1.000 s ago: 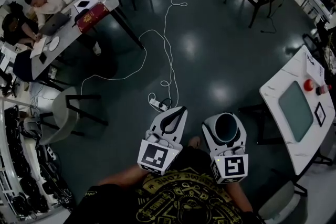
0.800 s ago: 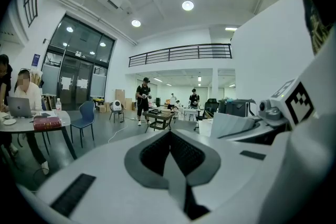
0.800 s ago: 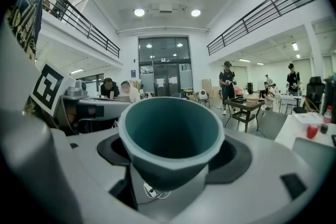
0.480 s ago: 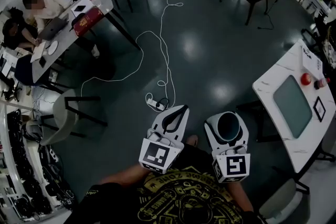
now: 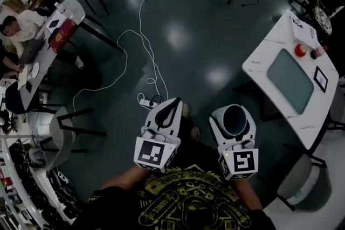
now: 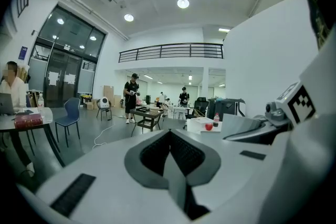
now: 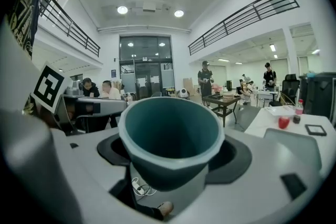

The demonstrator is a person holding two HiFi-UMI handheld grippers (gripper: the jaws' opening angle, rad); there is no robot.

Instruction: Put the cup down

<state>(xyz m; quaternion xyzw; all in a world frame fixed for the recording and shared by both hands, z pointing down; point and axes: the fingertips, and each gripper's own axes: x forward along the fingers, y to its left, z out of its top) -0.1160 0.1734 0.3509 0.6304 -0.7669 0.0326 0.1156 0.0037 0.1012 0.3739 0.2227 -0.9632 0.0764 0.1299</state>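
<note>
- Right gripper (image 5: 233,116): held in front of the person's torso, over the floor (image 5: 215,35). Its fingers stand wide, one on each side of the cup (image 5: 233,120), and hold it.
- Cup, right gripper view (image 7: 169,134): teal, upright, mouth open toward the camera and empty inside. Its lower wall sits in the notch between the two fingers of the right gripper (image 7: 170,165). It is off every surface.
- Left gripper (image 5: 171,107): just beside the right gripper, at about the same height. In the left gripper view its fingers (image 6: 152,157) are pressed together along one seam, with nothing between them.
- Worktop (image 5: 259,64): white and marbled, at the right of the head view and well apart from the cup. A grey-green mat (image 5: 291,81) lies at its middle. A red object (image 5: 299,50) stands near its far edge, and a black-framed square (image 5: 320,78) lies by its right edge.
- Floor: dark and glossy. A white cable (image 5: 141,43) winds down across it to a power strip (image 5: 145,102) just beyond the left gripper.
- Shirt (image 5: 183,196): black with a gold print, at the bottom edge of the head view, below both grippers.
</note>
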